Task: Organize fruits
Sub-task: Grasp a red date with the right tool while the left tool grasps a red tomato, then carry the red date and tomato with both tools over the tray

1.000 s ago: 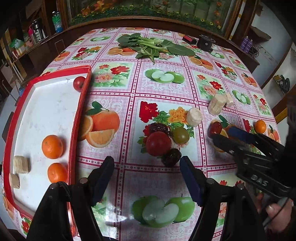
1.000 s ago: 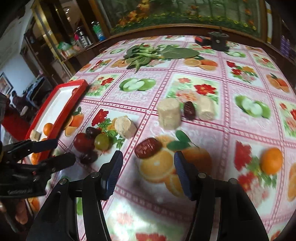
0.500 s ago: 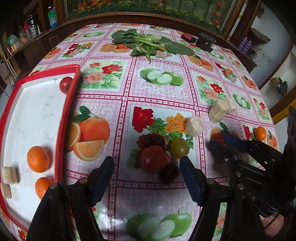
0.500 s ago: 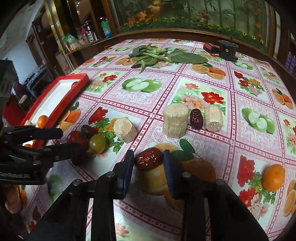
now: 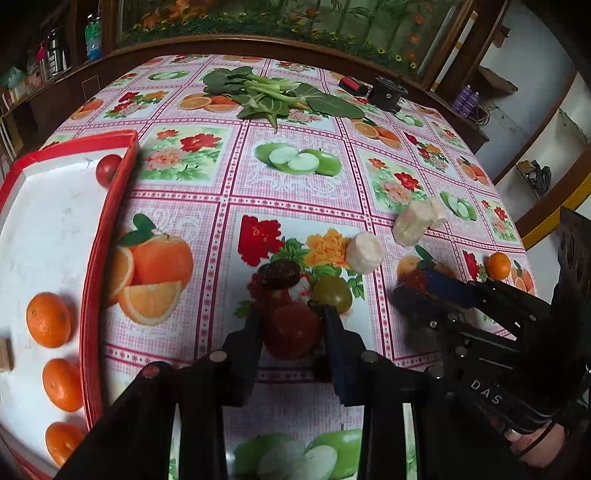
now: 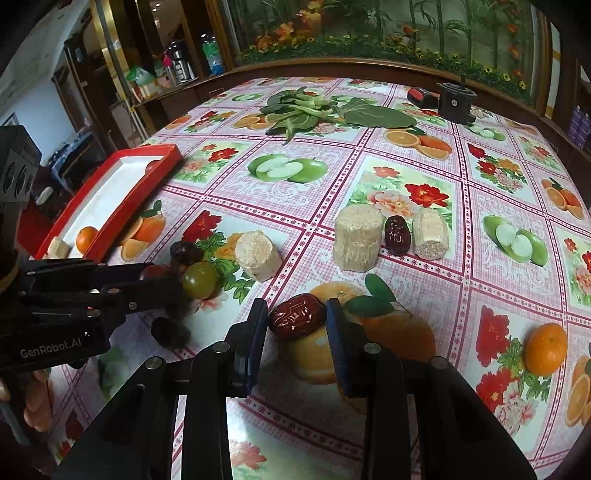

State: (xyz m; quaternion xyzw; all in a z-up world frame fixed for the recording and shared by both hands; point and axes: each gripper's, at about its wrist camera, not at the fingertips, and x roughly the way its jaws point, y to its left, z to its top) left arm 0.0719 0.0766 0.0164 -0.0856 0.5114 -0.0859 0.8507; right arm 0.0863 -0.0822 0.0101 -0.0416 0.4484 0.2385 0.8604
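red tray (image 5: 110, 221) held oranges (image 5: 48, 319) and a tomato (image 5: 107, 170); left tongs (image 5: 291, 325) had just closed, pinching a red fruit (image 5: 291, 332), right tongs (image 6: 297, 317) pinched a date (image 6: 297, 315).

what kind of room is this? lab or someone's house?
Likely a home dining room: a table under a fruit-print tablecloth, side shelves with bottles and flasks, and a garden mural on the far wall.

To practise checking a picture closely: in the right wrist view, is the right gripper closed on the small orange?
No. The right gripper is closed on a red date, while the small orange sits apart on the tablecloth.
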